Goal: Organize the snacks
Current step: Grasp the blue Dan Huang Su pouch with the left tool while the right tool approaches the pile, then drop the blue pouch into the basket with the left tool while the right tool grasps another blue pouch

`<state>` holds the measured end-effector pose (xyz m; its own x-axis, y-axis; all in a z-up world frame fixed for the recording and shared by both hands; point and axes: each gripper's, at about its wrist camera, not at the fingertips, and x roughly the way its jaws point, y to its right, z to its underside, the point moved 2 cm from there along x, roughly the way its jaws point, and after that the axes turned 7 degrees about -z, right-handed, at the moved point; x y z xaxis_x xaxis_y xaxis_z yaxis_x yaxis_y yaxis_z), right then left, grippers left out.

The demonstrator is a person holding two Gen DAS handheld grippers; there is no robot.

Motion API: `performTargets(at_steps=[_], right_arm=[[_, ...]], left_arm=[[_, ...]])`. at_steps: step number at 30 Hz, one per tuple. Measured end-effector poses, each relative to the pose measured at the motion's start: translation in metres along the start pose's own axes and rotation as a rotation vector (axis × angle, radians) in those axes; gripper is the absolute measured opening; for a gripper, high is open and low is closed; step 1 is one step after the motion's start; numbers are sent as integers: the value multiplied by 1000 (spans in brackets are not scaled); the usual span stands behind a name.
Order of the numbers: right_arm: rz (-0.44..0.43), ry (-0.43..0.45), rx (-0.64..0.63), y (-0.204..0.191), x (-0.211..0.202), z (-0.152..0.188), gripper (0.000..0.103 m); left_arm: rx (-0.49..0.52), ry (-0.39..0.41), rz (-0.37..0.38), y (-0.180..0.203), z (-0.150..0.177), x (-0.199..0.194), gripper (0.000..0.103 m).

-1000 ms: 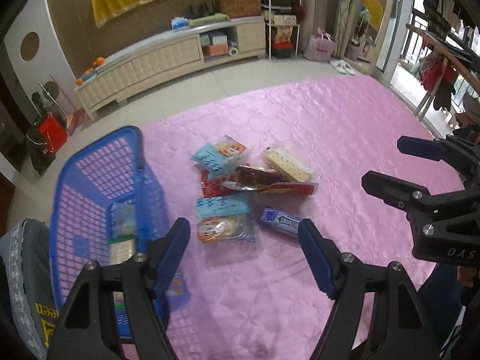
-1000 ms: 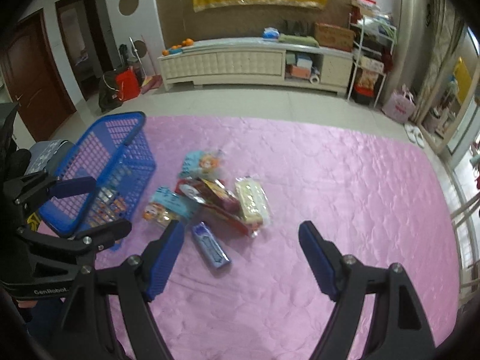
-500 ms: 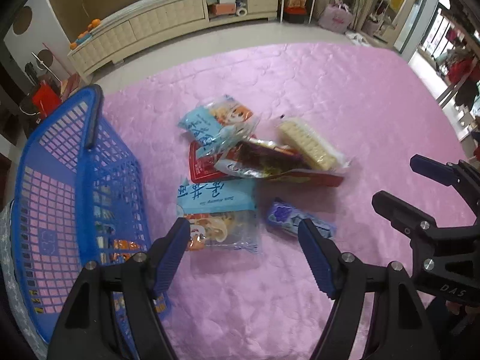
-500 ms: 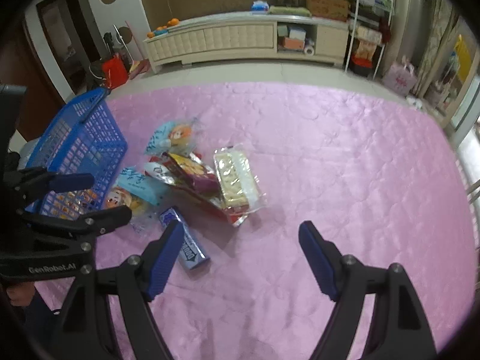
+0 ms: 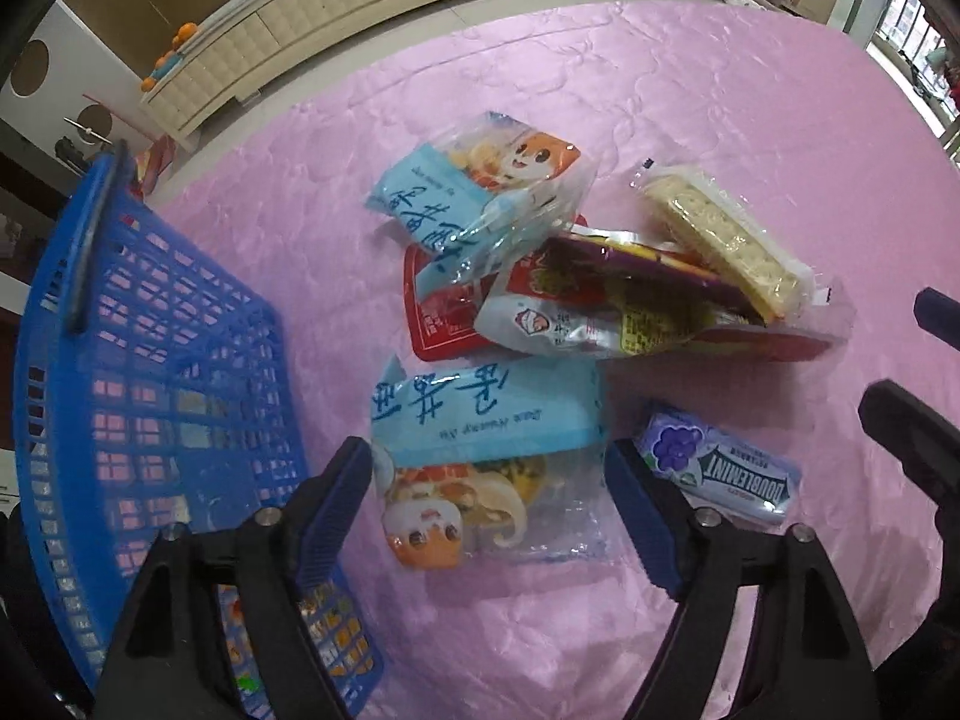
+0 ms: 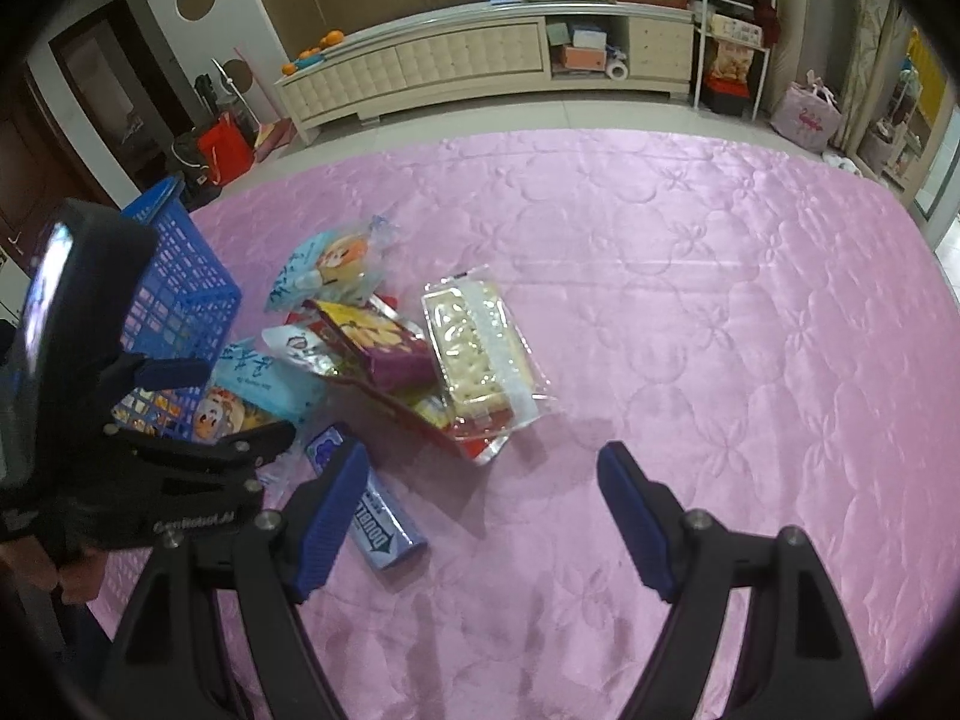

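A pile of snacks lies on the pink quilt [image 5: 720,90]. My left gripper [image 5: 489,504] is open, its jaws either side of a light blue cartoon snack bag [image 5: 480,456]. Beside it lies a purple Doublemint gum pack [image 5: 717,468]. Further off are a second blue cartoon bag [image 5: 480,186], a silver and purple packet [image 5: 606,300], a red packet [image 5: 441,312] and a cracker pack [image 5: 720,234]. My right gripper [image 6: 480,516] is open and empty above the quilt, near the gum pack [image 6: 378,504] and the cracker pack [image 6: 480,348].
A blue plastic basket [image 5: 120,390] with some snacks inside stands left of the pile; it also shows in the right wrist view [image 6: 174,300]. A cream cabinet [image 6: 480,60] lines the far wall. The right gripper's fingers [image 5: 900,438] show at the left view's right edge.
My left gripper has moved down and forward until its open jaws frame the light blue bag. My right gripper has also come closer to the pile. Both stayed open.
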<state>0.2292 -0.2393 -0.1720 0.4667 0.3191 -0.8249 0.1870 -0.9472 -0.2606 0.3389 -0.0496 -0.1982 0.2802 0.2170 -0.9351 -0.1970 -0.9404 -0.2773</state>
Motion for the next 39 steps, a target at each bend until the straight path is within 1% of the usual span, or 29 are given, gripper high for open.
performTargets(at_steps=[3, 8, 9, 10, 11, 12, 14, 16, 18, 23, 25, 26, 30, 33, 36, 39], right_arm=[[0, -9, 1, 0, 4, 1, 82], [-2, -17, 14, 1, 6, 5, 82], [-2, -14, 20, 1, 7, 5, 82], [-3, -13, 28, 1, 7, 4, 82], [-4, -14, 32, 1, 8, 3, 82], [-6, -16, 33, -1, 8, 3, 82], [-6, -16, 23, -5, 7, 2, 82], [-4, -15, 15, -8, 5, 1, 82], [-1, -11, 15, -11, 2, 1, 82], [16, 2, 16, -17, -10, -4, 82], [8, 11, 25, -23, -16, -9, 82], [-1, 18, 27, -25, -19, -11, 82], [-10, 54, 30, -34, -35, -26, 82], [0, 76, 0, -47, -46, -40, 82], [9, 77, -53, -64, -49, -51, 82], [10, 71, -105, -80, -47, -58, 82]], left_arm=[[-22, -9, 29, -2, -2, 4, 80], [-93, -35, 140, -13, -3, 20, 80], [-107, -40, 153, -18, -1, 23, 78], [-119, -44, 159, -19, 0, 23, 71], [-115, -38, 144, -19, 1, 22, 66], [-99, -36, 131, -17, 3, 19, 64], [-56, -31, 135, -10, 8, 12, 63], [-29, -1, 116, -6, 13, 6, 63], [-23, 17, 114, -3, 19, 0, 63], [-47, 85, 162, -9, 30, -32, 63], [-60, 101, 183, -13, 31, -48, 62], [-69, 109, 181, -13, 27, -58, 62], [-82, 189, 193, -33, 30, -91, 62], [-92, 235, 177, -49, 29, -112, 62], [-109, 264, 147, -67, 28, -123, 62], [-148, 285, 141, -88, 29, -130, 62]])
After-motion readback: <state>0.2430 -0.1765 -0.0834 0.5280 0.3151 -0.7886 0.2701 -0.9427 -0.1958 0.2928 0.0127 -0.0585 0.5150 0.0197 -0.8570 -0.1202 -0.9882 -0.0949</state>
